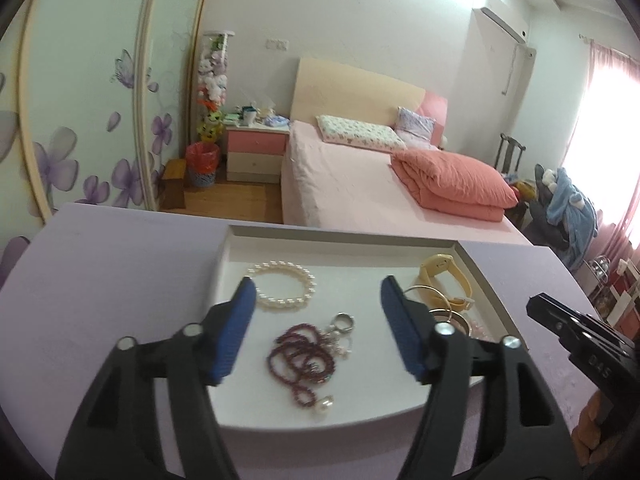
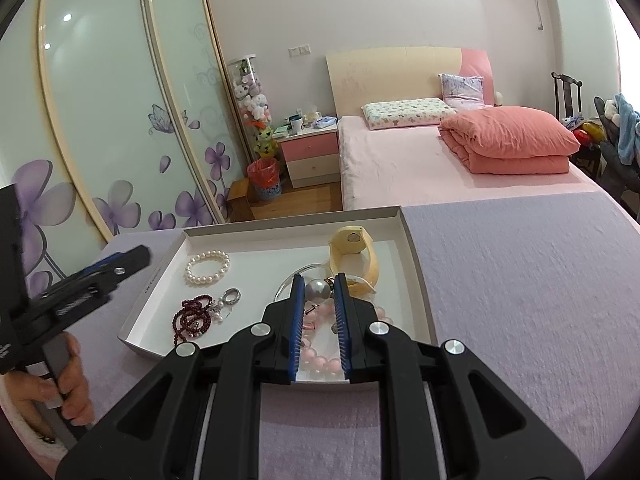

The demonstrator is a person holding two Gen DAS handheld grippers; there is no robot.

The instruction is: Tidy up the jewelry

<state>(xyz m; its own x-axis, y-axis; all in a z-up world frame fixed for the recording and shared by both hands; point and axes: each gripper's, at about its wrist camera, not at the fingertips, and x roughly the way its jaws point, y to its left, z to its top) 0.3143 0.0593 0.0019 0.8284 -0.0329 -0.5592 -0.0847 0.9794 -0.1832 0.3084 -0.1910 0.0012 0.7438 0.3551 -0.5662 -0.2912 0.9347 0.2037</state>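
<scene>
A shallow white tray point(image 1: 236, 248) point(image 2: 416, 264) on a lilac cloth holds jewelry: a white pearl bracelet point(image 1: 285, 286) point(image 2: 207, 267), a dark red bead string point(image 1: 298, 360) point(image 2: 193, 317), a silver ring charm point(image 1: 344, 322) point(image 2: 232, 295), a yellow watch point(image 1: 444, 276) point(image 2: 354, 248), a gold hoop point(image 1: 425, 289) and pink beads point(image 2: 320, 360). My left gripper point(image 1: 318, 296) is open above the tray. My right gripper point(image 2: 319, 287) is shut on a large grey pearl point(image 2: 319, 290) over the pink beads; it also shows at the right of the left wrist view point(image 1: 538, 308).
The lilac cloth point(image 2: 520, 300) covers the surface around the tray. Behind it stands a pink bed point(image 2: 440, 160) with a folded quilt point(image 2: 508, 138), a nightstand point(image 2: 308, 152), a wardrobe point(image 2: 100, 120) and a red bin point(image 2: 264, 180).
</scene>
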